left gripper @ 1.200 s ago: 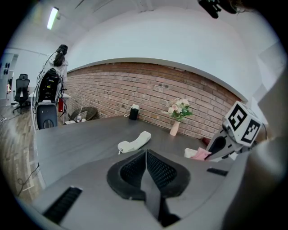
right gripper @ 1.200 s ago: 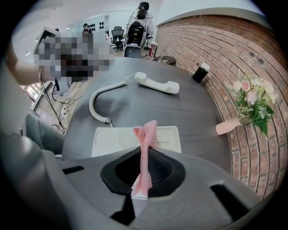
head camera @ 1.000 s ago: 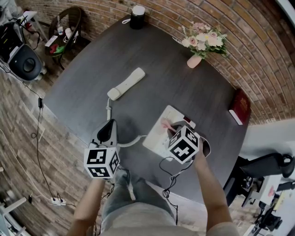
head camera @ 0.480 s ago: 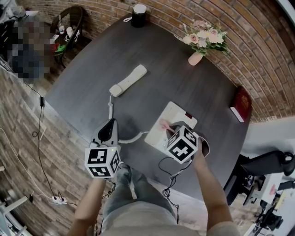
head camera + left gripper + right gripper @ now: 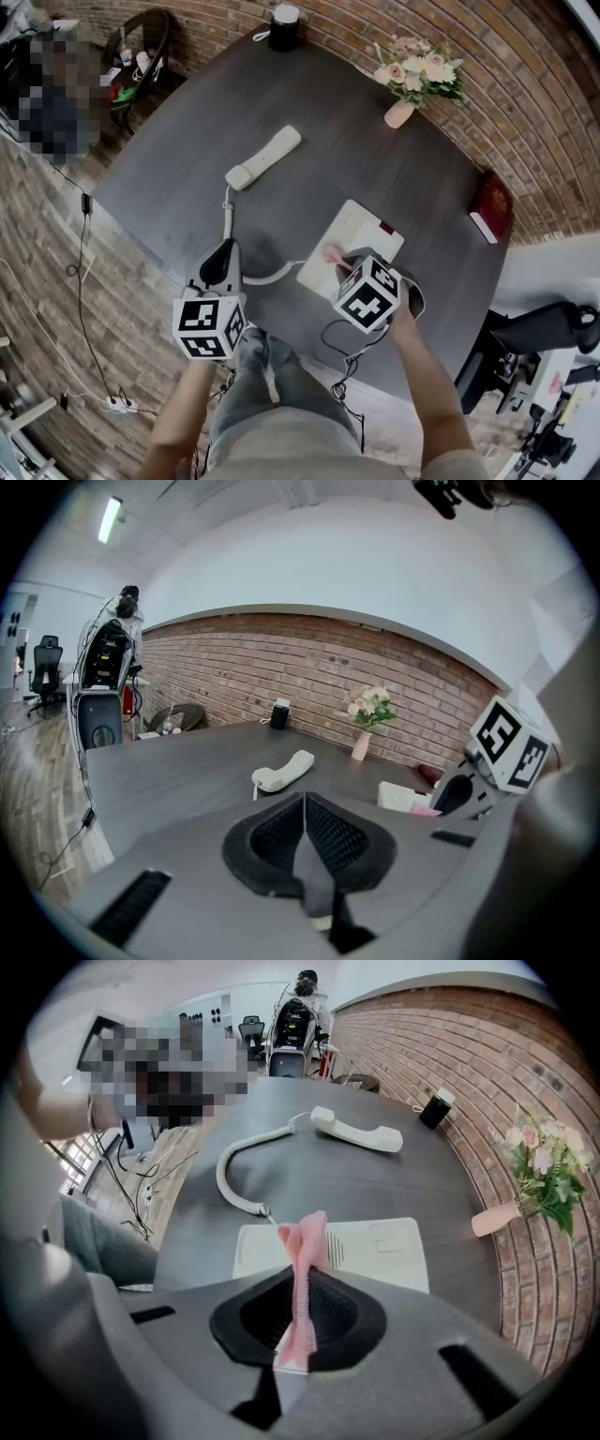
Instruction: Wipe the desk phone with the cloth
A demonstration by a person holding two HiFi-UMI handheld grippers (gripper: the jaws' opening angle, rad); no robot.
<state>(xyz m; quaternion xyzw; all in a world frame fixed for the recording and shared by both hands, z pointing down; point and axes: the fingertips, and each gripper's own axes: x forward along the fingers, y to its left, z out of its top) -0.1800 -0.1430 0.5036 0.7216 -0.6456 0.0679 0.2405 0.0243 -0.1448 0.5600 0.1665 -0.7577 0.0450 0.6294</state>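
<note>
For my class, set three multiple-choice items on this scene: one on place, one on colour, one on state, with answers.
1. The handset lies, relative to the phone base: A on it; B apart from it, on the table; C under it.
2. The cloth in the right claw is: A blue; B pink; C green.
3. The left claw is: A open; B shut on the handset; C shut, empty.
Answers: B, it lies farther out on the table; B, a pink strip shows between the jaws; C, its jaws meet with nothing between.
</note>
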